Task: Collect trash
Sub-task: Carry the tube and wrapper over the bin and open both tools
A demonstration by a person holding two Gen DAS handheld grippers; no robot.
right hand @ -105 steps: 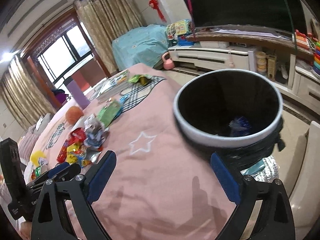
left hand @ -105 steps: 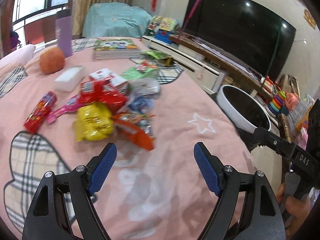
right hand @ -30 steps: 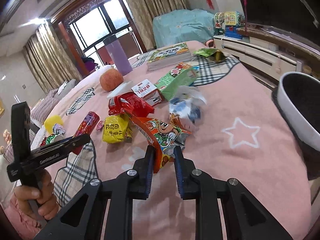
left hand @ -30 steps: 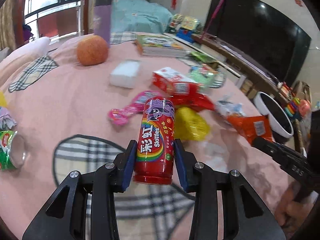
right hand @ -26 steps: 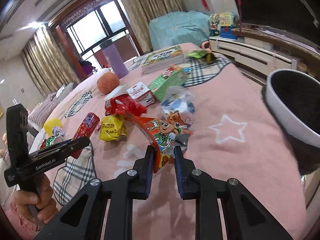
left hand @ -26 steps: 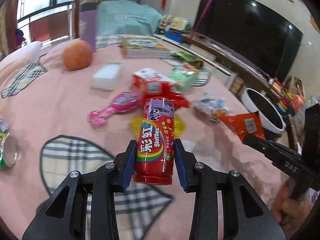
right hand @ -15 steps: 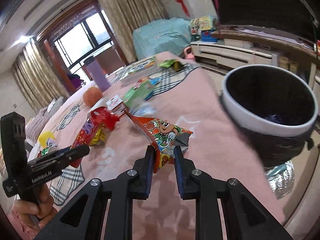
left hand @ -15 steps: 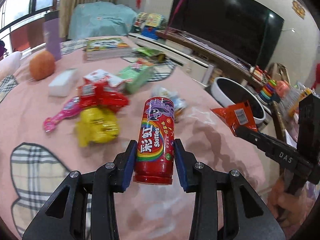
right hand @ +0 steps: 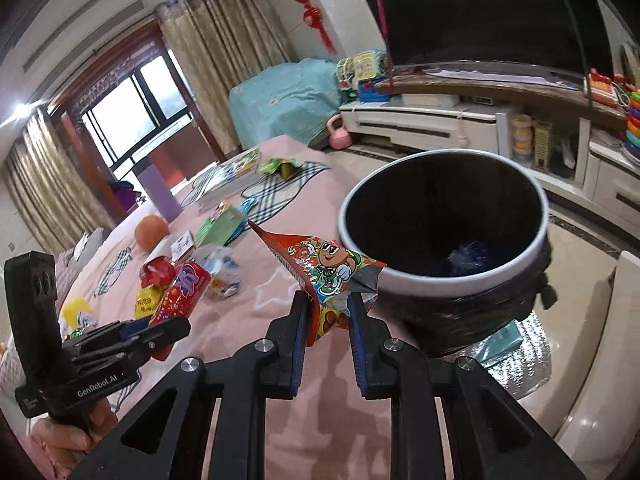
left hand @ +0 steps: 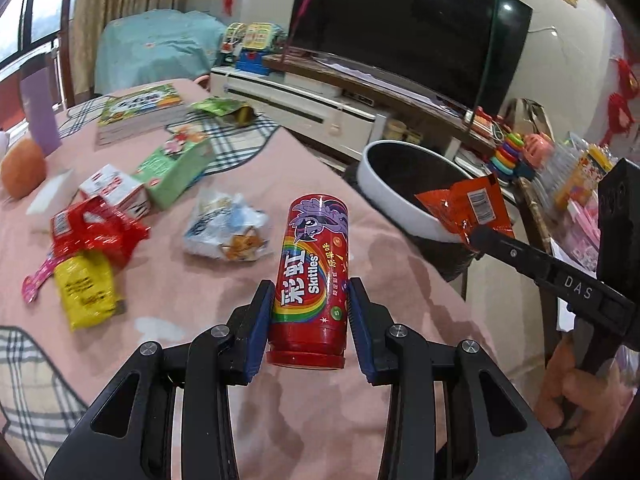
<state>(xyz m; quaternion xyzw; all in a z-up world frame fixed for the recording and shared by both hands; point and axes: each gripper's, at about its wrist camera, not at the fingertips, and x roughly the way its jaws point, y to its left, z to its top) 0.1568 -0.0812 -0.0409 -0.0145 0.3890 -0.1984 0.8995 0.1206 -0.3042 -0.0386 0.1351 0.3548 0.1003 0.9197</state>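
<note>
A: Largest item on the list?
B: The bed [left hand: 328,432], covered in a pink blanket with plaid patches.

A: Next?
B: The trash bin [right hand: 520,276], white rim and black liner, standing just beside the bed's edge; a bluish wrapper [right hand: 468,258] lies at its bottom.

A: Hand-held grippers?
B: The left hand-held gripper [left hand: 308,316] is clamped on an upright red Skittles tube [left hand: 310,276], held above the blanket. The right hand-held gripper [right hand: 327,320] pinches an orange snack packet [right hand: 324,268], which hangs in the air next to the bin's near rim.

A: Loose items still on the bed?
B: A green carton [left hand: 176,172], a red wrapper [left hand: 96,232], a crumpled white-and-blue wrapper [left hand: 224,228], a yellow packet [left hand: 86,288], and an orange fruit [left hand: 22,168] farther back.
</note>
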